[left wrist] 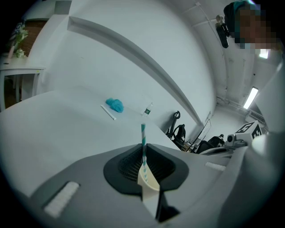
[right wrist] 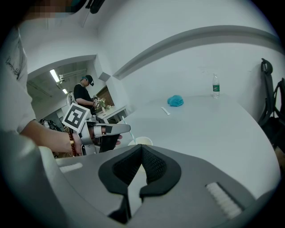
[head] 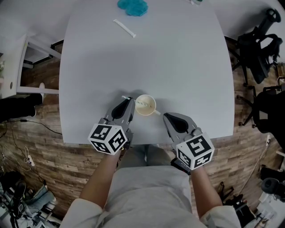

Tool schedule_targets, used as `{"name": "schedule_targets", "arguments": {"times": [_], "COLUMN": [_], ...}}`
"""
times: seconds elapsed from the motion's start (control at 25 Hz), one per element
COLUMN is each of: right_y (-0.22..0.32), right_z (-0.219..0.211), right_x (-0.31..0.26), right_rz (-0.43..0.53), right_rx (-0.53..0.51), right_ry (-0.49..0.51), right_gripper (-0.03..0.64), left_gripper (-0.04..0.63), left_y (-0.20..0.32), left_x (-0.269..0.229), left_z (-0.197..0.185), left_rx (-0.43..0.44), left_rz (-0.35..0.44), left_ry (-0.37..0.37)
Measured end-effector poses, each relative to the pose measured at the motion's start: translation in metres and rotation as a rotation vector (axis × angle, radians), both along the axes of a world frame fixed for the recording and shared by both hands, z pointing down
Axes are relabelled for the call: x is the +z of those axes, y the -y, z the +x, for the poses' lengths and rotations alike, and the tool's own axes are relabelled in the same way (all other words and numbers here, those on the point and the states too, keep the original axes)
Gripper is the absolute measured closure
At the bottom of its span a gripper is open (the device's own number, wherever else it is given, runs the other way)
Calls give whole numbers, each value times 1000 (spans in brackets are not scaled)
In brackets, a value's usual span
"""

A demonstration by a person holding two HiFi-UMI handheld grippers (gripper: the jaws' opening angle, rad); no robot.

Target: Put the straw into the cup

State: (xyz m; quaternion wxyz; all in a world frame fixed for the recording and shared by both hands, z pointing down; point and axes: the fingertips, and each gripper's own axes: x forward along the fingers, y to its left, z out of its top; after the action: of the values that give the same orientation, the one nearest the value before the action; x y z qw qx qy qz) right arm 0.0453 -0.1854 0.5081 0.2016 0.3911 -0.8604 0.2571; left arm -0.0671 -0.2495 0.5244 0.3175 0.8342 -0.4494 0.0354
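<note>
Between the closed jaws of the left gripper a teal-and-white striped straw is pinched, its free end sticking out past the tips. From the head view that gripper sits just left of the cup, and the straw slants from the jaws over the rim into the cup's mouth. How deep it reaches cannot be told. The right gripper has its jaws pressed together with nothing between them; it rests just right of the cup, tips pointing at it. The cup – pale cream, upright – stands near the front edge of the white table. Far across the table lie a white stick and a blue lump, well apart from the cup.
</note>
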Motion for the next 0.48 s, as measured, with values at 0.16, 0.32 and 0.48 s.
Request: {"name": "schedule_targets", "arguments": {"times": [0.16,0.32,0.48], "right_y": [-1,-1,-1], "right_z": [-2,-4,-6], "right_x": [1,2,2], "right_rz": [-2,-1,-2], "right_rx": [-5,-10,-16], "right_ry": [-5,-5,-3], "right_gripper": [611,611,611], "left_gripper": [548,546,540], "left_y": [1,1,0], "left_x": [2,4,5], "left_z": [-4,-6,-7], "left_rx": [-8,-10,-9], "left_rz": [-2,-10,-15], "left_ry": [7,8,-1]}}
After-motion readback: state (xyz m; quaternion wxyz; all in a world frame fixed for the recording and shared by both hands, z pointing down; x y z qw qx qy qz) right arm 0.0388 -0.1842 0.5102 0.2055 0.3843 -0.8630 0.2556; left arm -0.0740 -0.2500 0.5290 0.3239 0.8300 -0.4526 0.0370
